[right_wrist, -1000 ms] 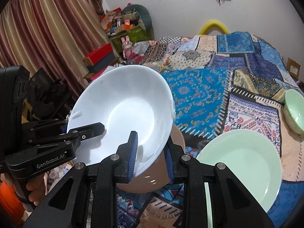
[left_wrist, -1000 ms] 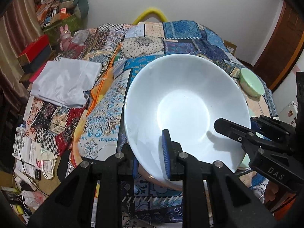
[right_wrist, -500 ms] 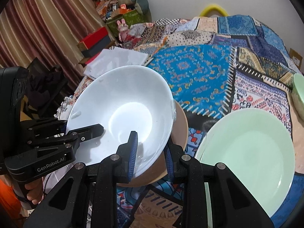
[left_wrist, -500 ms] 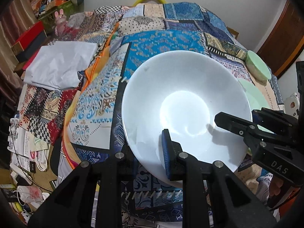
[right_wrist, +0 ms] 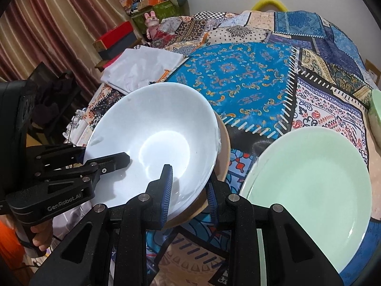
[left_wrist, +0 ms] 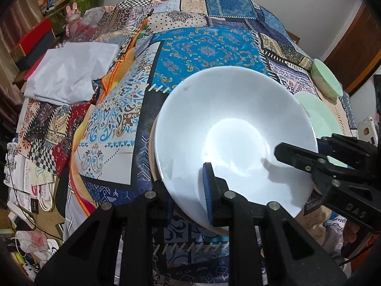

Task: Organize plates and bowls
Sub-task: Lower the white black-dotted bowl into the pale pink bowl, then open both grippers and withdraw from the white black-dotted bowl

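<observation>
Both grippers grasp 1 white bowl (left_wrist: 235, 140) by opposite parts of its rim, above a patchwork cloth (left_wrist: 209, 50). The left gripper (left_wrist: 188, 200) is clenched on the near rim in its own view, 1 blue pad inside the bowl and the other under it. The right gripper (right_wrist: 189, 190) clamps the rim the same way, 1 pad inside and 1 beneath.

The right view alone shows a tan plate (right_wrist: 225, 147) directly below the bowl, its edge sticking out on the right; whether the bowl touches it I cannot tell. It also shows a pale green plate (right_wrist: 314, 181) almost whole on the cloth, beside the tan one. The left view shows only a sliver of that green plate past the bowl, but a green bowl (left_wrist: 327, 79) plainly, beyond it, and a folded white sheet (left_wrist: 71, 74) at the left.
</observation>
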A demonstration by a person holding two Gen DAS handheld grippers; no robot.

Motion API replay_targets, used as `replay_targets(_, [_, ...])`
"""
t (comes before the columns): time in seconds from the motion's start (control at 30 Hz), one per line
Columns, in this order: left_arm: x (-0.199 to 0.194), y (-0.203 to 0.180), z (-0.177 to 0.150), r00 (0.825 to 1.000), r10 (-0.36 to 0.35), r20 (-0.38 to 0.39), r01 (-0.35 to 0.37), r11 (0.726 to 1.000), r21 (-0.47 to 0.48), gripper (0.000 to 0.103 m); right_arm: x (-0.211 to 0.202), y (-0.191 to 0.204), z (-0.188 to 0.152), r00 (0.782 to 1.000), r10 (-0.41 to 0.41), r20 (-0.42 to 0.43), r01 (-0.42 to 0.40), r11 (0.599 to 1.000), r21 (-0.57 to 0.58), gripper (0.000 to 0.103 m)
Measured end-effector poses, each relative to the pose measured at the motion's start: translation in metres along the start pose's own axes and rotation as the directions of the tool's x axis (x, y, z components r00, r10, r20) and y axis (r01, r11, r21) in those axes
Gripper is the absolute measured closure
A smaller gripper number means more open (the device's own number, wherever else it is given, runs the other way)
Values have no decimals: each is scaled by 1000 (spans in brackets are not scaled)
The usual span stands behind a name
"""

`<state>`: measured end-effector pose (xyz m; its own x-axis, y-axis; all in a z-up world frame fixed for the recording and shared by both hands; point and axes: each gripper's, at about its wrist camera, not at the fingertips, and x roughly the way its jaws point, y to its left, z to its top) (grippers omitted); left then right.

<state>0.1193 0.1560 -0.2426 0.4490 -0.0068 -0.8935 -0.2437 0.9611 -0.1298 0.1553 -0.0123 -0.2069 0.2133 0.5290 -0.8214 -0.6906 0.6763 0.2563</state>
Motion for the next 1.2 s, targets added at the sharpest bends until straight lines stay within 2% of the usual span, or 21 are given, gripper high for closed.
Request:
replay_targets(0.2, [5,0,3,1000,18,-3,-18,1000,2,82,-10,-2,-2,1000,-4,24,5,1000,-11,76])
replay_targets(0.33, [10,-2,4,999,30,-17,-29,1000,10,82,-14,-1,-4,998,-58,29,60,997,-49,76])
replay_targets(0.53, [9,-8,8,998,65,-6,-64,997,41,81,-20,-4,-7,998,-54,42,57,996,-62,76])
replay_targets(0.57, [9,-9,9,998,66,-10,-66,997,43,81,-21,-5,-7,998,-51,42,54,997,-56,76])
replay_targets(0.63, [11,-11,11,998,58,-28,-56,997,47,70,-22,-8,-8,998,-41,49,43,998,-41,76])
replay_targets(0.67, [11,-12,13,998,56,-36,-55,997,51,68,-23,-9,-8,998,-36,51,38,999,-36,76])
replay_targets(0.87, [9,-24,20,992,110,-65,-104,991,90,67,-36,-17,-10,996,-32,82,33,999,-11,74])
replay_targets(0.97, [7,-23,24,989,122,-81,-116,990,77,67,-45,-23,-11,994,-36,106,35,999,4,69])
replay_targets(1.07, [4,-21,30,987,128,-96,-123,991,54,66,-52,-30,-11,992,-37,119,35,999,19,69])
replay_targets(1.17, [-3,-23,36,984,166,-70,-162,985,58,65,-60,-37,-13,990,-47,135,43,999,32,69])
replay_targets(1.2, [-8,-24,38,983,179,-48,-176,982,65,60,-64,-40,-14,989,-52,140,47,998,34,69])
